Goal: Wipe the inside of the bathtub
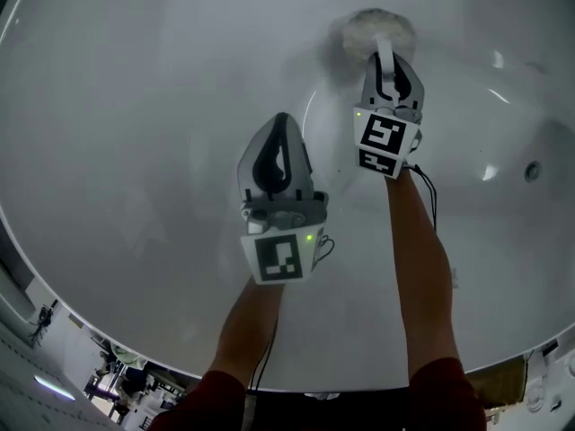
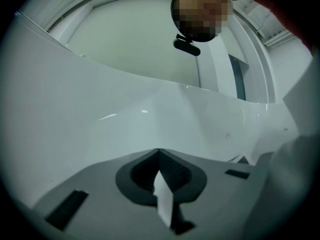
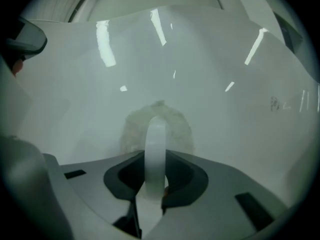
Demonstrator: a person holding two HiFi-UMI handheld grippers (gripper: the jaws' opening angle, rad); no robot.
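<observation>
The white bathtub [image 1: 135,106] fills the head view. A round, fluffy white scrubbing pad [image 1: 377,27] lies against the tub's inner surface at the top centre. My right gripper [image 1: 388,59] is shut on the pad's white arched handle [image 3: 156,144], and the pad [image 3: 180,126] shows just beyond the jaws in the right gripper view. My left gripper [image 1: 280,122] hangs over the tub's middle, lower and to the left of the right one. Its jaws are shut with nothing held [image 2: 159,151], pointing at bare tub wall.
A small round metal fitting [image 1: 533,171] sits on the tub wall at the right. The tub's rim [image 1: 90,330] curves along the bottom, with room clutter [image 1: 117,380] beyond it. A person leans over the rim in the left gripper view.
</observation>
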